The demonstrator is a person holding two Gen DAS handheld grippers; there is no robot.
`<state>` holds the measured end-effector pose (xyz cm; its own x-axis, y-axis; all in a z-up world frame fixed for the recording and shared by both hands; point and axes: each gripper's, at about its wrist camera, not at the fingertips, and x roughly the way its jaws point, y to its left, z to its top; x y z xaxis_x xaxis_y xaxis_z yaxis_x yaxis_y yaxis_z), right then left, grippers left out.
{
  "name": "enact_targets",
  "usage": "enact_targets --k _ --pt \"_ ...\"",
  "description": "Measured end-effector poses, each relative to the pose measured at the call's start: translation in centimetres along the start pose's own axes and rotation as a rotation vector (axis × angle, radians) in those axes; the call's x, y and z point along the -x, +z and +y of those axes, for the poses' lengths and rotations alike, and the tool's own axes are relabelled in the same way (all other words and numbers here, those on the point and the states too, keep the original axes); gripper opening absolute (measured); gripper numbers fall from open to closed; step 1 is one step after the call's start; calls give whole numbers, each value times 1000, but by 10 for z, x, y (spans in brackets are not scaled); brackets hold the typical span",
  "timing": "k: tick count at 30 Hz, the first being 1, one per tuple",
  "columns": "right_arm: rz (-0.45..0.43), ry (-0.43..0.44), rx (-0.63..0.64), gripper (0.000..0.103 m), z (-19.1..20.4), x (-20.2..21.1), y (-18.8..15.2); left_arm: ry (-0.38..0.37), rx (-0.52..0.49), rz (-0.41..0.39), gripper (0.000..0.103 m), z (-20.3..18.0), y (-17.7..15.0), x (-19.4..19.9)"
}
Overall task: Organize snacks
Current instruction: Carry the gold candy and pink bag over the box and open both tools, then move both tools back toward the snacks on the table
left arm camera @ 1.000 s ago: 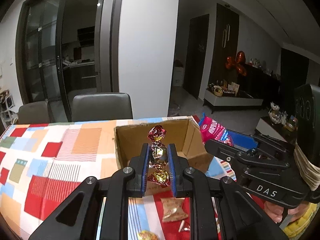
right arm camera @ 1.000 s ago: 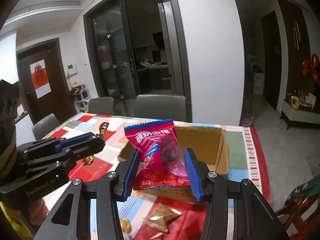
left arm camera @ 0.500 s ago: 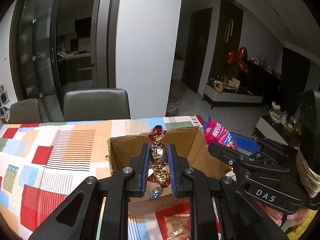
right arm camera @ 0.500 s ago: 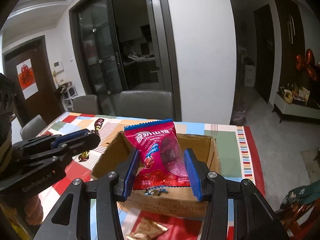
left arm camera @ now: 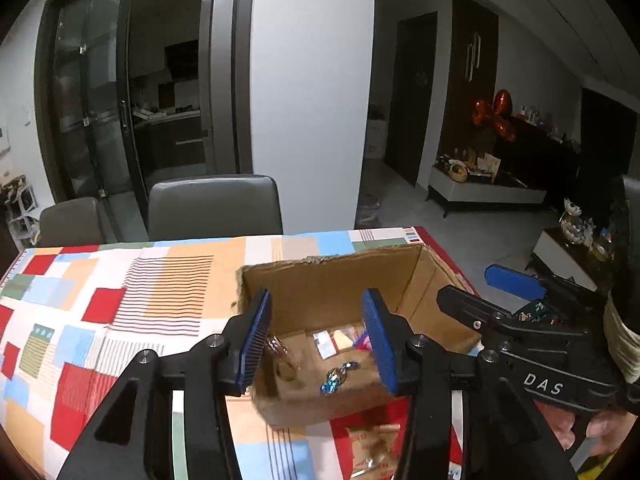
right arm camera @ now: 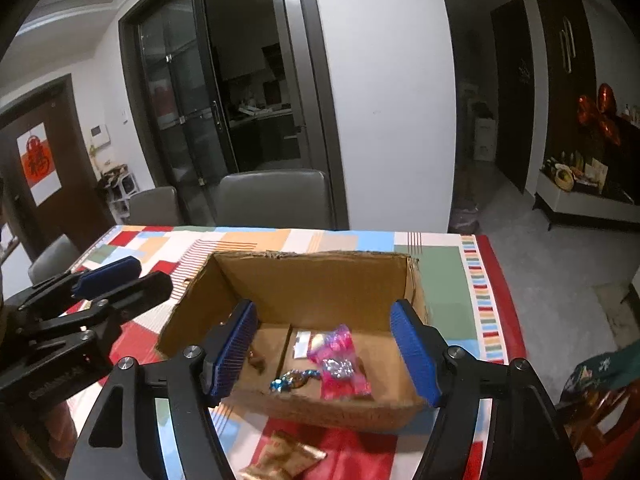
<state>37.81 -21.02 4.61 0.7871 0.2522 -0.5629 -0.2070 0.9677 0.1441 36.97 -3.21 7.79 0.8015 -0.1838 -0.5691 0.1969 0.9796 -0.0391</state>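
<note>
Both grippers hang over the open cardboard box [right arm camera: 320,276], and neither holds anything. On the left gripper [left arm camera: 316,340] the jaws have just been opening, with only air between its blue pads; the gold-and-red candy string [left arm camera: 280,354] shows as a blur just inside the box's left wall. On the right gripper [right arm camera: 326,354] the jaws have also just been opening and stand wide. Below them the pink snack packet [right arm camera: 340,362] lies on the box floor, its printing too blurred to read. Beside it lies a blue-wrapped candy [right arm camera: 290,380], with a white label [right arm camera: 303,344] stuck to the floor behind.

White letters "DAS" are printed on the right gripper's black body in the left wrist view; the lettering on the left gripper's body in the right wrist view is too blurred to read. A tan snack packet [right arm camera: 286,460] lies on the patchwork tablecloth [left arm camera: 100,300] in front of the box. A red paper with a Chinese character [right arm camera: 36,156] hangs on a far door.
</note>
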Motion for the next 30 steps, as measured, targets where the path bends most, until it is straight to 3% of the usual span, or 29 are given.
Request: enact_targets --k 13,30 --pt "48 81 45 70 21 34 -48 25 -75 -26 50 -10 -52 61" --pt "165 138 122 70 33 53 -135 -15 -120 87 50 -28 -150 87"
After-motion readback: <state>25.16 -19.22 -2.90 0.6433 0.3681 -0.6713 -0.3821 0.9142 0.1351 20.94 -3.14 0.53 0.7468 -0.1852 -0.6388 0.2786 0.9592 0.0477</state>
